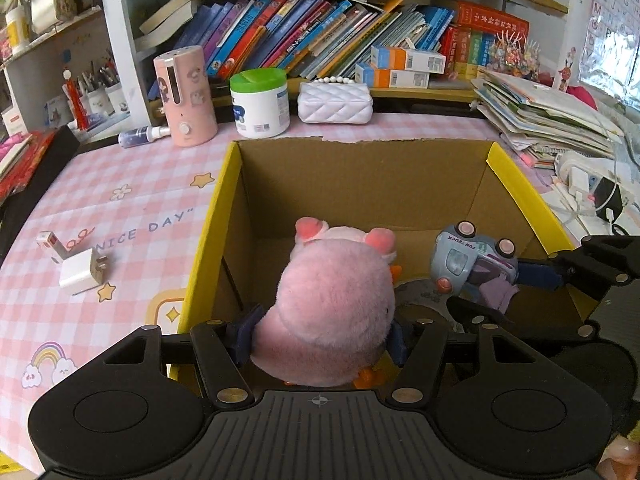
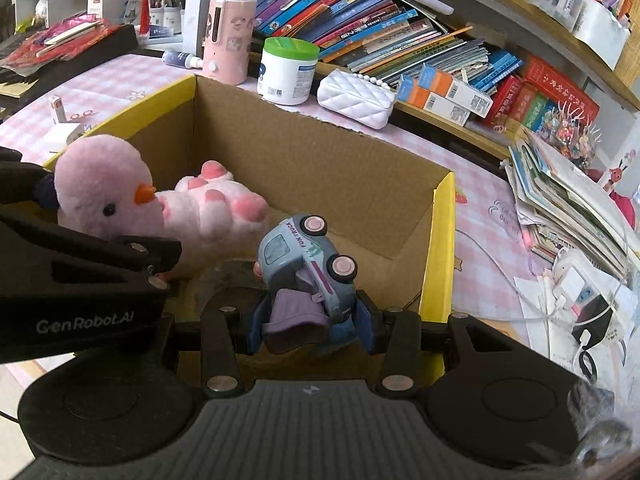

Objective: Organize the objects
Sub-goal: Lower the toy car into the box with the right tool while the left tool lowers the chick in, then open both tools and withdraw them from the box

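1. Left wrist view: our left gripper (image 1: 320, 334) pinches the pink plush chick (image 1: 334, 312) low over the cardboard box (image 1: 228, 184); crowded against the other tool, we judge it could snag.
2. Our right gripper (image 2: 310, 320) clamps the toy truck (image 2: 308, 264), nose up, inside the box's right side; released so, it could topple.

White quilted purse (image 1: 335, 102) beside green-lidded tub (image 1: 260, 105).
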`<state>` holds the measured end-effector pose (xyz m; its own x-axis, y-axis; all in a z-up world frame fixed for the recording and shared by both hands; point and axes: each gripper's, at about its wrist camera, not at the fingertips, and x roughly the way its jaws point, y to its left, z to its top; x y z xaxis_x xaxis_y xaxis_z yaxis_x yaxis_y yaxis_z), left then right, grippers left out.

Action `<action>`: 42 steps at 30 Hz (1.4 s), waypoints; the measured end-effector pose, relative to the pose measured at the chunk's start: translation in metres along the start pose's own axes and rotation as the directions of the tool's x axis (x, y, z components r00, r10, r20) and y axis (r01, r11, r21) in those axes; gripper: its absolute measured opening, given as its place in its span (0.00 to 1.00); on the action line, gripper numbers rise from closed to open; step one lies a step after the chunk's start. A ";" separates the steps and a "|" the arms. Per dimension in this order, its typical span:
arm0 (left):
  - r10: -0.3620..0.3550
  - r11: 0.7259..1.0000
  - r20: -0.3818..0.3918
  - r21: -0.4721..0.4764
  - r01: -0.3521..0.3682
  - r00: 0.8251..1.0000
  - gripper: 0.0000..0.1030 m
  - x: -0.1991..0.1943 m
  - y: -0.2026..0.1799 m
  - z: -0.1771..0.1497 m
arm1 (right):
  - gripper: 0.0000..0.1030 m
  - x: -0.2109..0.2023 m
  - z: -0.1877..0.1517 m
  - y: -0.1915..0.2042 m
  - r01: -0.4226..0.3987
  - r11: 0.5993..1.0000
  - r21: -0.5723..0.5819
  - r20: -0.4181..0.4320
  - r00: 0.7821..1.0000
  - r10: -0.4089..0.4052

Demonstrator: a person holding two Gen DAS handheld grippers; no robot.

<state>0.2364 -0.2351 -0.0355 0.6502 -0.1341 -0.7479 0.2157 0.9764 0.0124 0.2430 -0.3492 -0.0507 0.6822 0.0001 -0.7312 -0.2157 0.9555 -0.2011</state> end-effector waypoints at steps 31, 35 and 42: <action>-0.015 0.999 0.303 -0.027 0.025 0.953 0.91 -0.125 0.035 -0.037 | 0.61 -0.119 -0.018 0.034 -0.016 0.956 0.294 0.213 0.976 -0.049; -0.014 0.999 0.282 -0.040 0.027 0.959 0.92 -0.132 0.050 -0.055 | 0.63 -0.132 -0.028 0.062 -0.020 0.953 0.301 0.218 0.975 -0.049; 0.002 0.996 0.258 -0.084 0.021 0.966 0.92 -0.149 0.089 -0.087 | 0.67 -0.141 -0.042 0.108 -0.021 0.942 0.334 0.164 0.986 -0.036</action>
<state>0.0955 -0.1134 0.0189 0.8164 -0.1715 -0.5515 0.1669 0.9842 -0.0590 0.0946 -0.2586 0.0032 0.7948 0.0143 -0.6067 0.0158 0.9989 0.0442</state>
